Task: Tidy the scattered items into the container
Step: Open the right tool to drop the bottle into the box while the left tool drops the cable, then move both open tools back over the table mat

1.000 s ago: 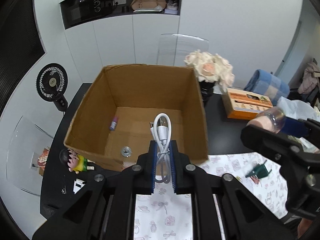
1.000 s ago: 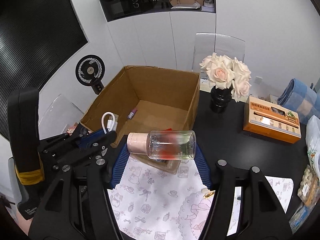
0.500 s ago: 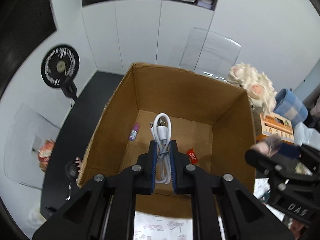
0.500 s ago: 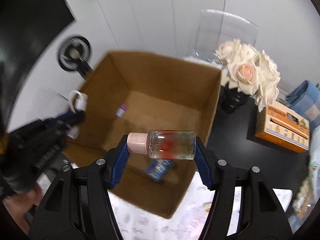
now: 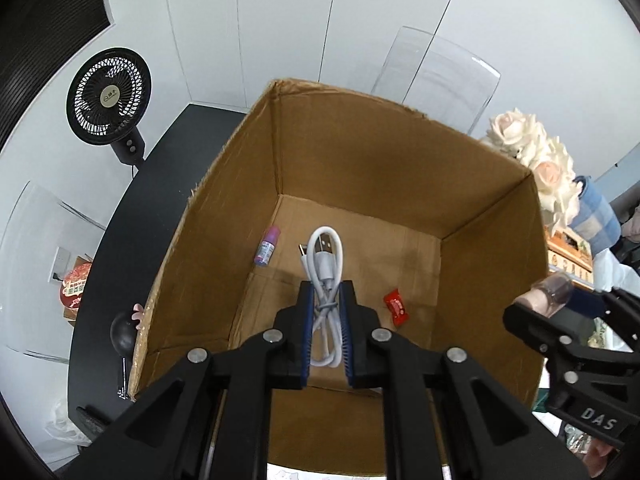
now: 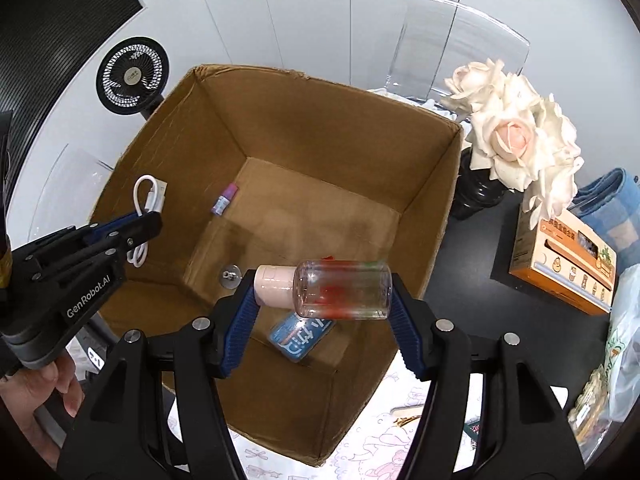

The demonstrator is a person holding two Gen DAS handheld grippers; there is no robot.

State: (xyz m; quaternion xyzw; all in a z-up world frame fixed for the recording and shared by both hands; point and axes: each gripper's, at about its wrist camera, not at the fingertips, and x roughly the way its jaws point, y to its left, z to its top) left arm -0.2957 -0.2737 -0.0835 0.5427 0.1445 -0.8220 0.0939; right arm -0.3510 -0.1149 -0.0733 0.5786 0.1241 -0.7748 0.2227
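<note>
An open cardboard box (image 5: 360,152) (image 6: 312,120) stands on the black table. My left gripper (image 5: 326,296) (image 6: 136,224) is shut on a coiled white USB cable (image 5: 326,268) (image 6: 148,200) and hangs over the box's inside. My right gripper (image 6: 324,300) is shut on a clear bottle with a pink cap (image 6: 332,290) (image 5: 548,296), held sideways above the box's near right part. On the box floor lie a small purple tube (image 5: 267,246) (image 6: 224,199), a red candy (image 5: 396,307), a metal washer (image 6: 230,276) and a blue packet (image 6: 300,334).
A black desk fan (image 5: 108,98) (image 6: 134,76) stands left of the box. White roses in a black vase (image 6: 516,140) and an orange carton (image 6: 564,256) sit right of it. A patterned cloth (image 6: 400,440) covers the near table. A person's hand (image 6: 36,404) holds the left gripper.
Both grippers moved forward from in front of the box to above its inside, still holding the cable and the bottle. The box now fills both views.
</note>
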